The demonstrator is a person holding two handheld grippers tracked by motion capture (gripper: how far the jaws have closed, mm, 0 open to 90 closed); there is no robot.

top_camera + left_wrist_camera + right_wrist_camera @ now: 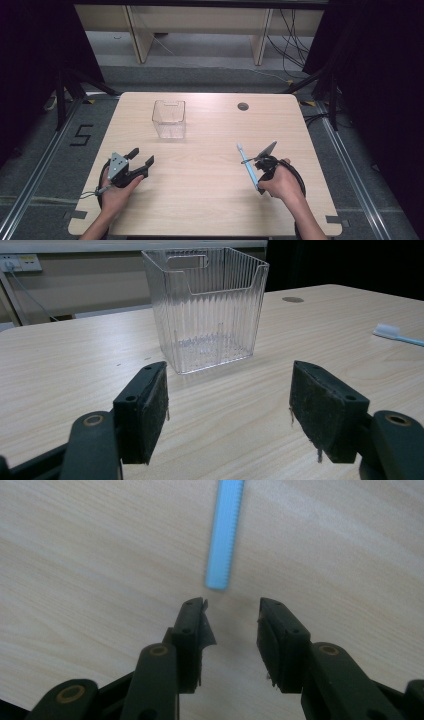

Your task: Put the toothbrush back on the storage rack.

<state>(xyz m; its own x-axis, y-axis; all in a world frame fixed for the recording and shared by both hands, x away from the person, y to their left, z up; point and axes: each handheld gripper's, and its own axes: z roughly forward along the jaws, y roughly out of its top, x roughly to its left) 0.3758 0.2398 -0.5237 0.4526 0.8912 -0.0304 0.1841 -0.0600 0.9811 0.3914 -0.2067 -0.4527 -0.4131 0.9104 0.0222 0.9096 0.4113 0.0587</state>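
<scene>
A clear ribbed plastic bin stands upright on the far left-middle of the wooden table; in the left gripper view the bin rises straight ahead of the jaws. My left gripper rests near the table's front left, open, with nothing between its pads. A light blue toothbrush with a white head lies flat at the right; its head shows at that view's right edge. My right gripper points down at the table, open, with the toothbrush handle ending just beyond its fingertips, apart from them.
A round cable hole sits in the table's far right part. Black curtains flank both sides, and a wooden desk frame stands beyond the far edge. A cable loops around each hand.
</scene>
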